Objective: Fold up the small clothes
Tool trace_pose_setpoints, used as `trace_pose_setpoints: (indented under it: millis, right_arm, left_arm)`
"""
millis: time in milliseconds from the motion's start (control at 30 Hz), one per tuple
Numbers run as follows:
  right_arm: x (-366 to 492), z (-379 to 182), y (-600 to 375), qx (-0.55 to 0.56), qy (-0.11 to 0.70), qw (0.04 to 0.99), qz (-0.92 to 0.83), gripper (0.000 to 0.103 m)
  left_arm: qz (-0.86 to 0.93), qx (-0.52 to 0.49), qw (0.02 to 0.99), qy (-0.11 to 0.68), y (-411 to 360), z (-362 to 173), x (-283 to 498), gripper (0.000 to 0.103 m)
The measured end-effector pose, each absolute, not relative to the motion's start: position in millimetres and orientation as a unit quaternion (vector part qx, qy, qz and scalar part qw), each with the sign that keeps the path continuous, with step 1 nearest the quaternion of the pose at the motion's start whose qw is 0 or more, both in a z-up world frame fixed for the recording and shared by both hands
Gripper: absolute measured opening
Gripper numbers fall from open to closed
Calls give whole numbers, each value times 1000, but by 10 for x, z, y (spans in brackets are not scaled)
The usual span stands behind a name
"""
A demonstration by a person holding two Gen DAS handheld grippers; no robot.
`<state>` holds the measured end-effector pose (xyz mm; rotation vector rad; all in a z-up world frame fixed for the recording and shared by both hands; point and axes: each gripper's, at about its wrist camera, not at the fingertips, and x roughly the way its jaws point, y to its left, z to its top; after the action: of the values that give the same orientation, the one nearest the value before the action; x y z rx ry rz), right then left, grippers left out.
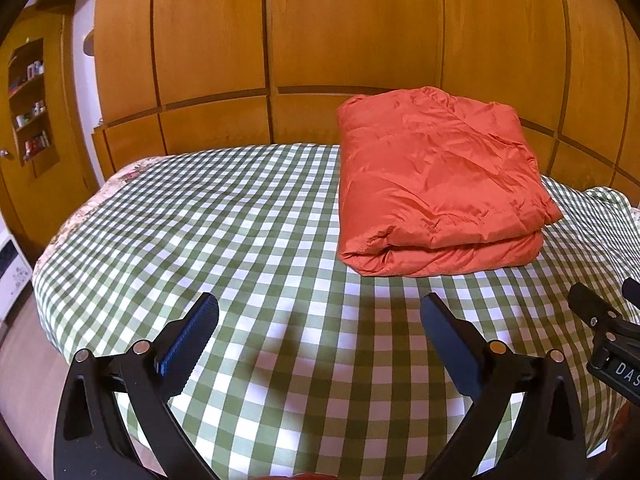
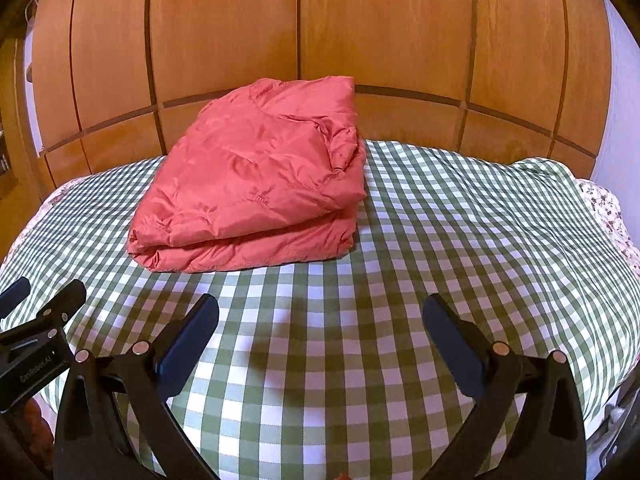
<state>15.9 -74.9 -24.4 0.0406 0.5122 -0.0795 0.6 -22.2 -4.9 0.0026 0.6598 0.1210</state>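
Left wrist view: my left gripper [image 1: 318,312] spread wide, nothing between fingers, hovering over near edge of table [image 1: 248,220] covered in green-white checked cloth. Orange padded garment [image 1: 436,184] lies folded toward far right of table, well apart from fingertips. My right gripper [image 1: 608,320] partly visible at right edge; its spread not discernible here.

Right wrist view: my right gripper [image 2: 320,314] also spread wide, holding nothing, above near edge. Garment [image 2: 256,176] lies folded at far left-centre, near wooden panel wall [image 2: 320,32].
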Motion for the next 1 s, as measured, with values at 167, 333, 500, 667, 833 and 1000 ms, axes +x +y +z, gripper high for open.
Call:
trace_pose_setpoints:
  millis: [167, 333, 500, 667, 833, 1000]
  right_arm:
    - [165, -259, -749, 21, 256, 966, -39, 101]
    - [170, -270, -771, 23, 258, 965, -39, 101]
    - [179, -282, -778, 21, 261, 965, -35, 101]
    - [185, -295, -777, 22, 262, 964, -35, 101]
    - [191, -314, -783, 23, 264, 964, -34, 101]
    - [206, -330, -794, 24, 267, 963, -33, 101]
  left_arm:
    - [56, 4, 944, 326, -254, -57, 12, 100]
    - [54, 2, 943, 327, -261, -61, 12, 100]
    - [53, -3, 942, 332, -258, -72, 25, 100]
    - [53, -4, 941, 335, -256, -89, 37, 100]
    - [51, -5, 939, 340, -280, -107, 38, 100]
    - [48, -3, 938, 342, -293, -118, 45, 100]
